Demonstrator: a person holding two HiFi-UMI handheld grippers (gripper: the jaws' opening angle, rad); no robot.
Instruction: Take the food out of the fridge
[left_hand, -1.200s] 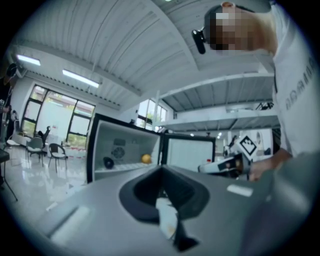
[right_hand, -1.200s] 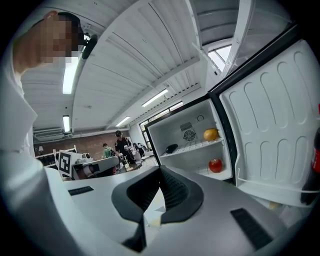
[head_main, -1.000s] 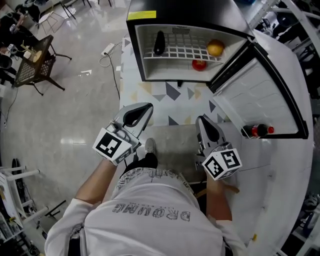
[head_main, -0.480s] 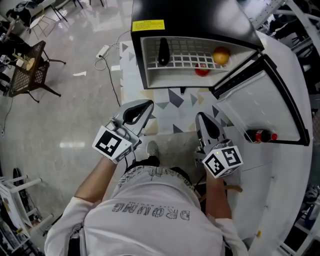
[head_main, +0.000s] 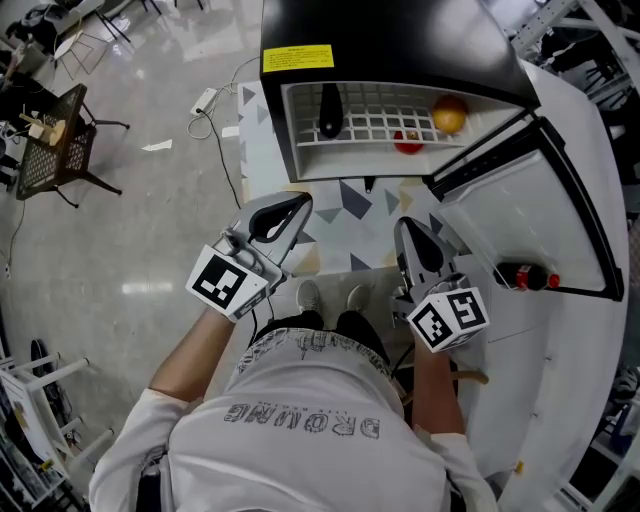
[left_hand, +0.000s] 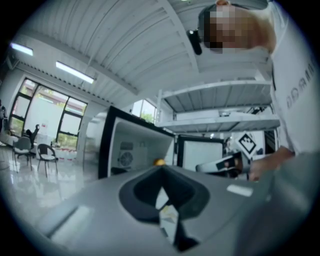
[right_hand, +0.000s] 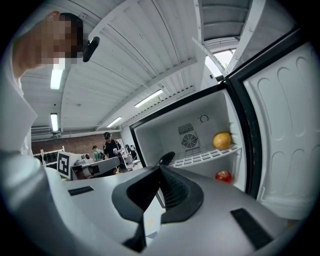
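Closing in on the open fridge (head_main: 400, 40) compared to a second ago: in the head view the gap between it and both grippers has shrunk, and a second shoe (head_main: 357, 298) has popped in beside the first one (head_main: 310, 296). The left gripper (head_main: 300, 202) and right gripper (head_main: 407, 226) are both pinched closed with nothing in them. The food's untouched, with the orange (head_main: 450, 114) and a dark vegetable (head_main: 329, 110) on the wire shelf and a red fruit (head_main: 407, 142) underneath.
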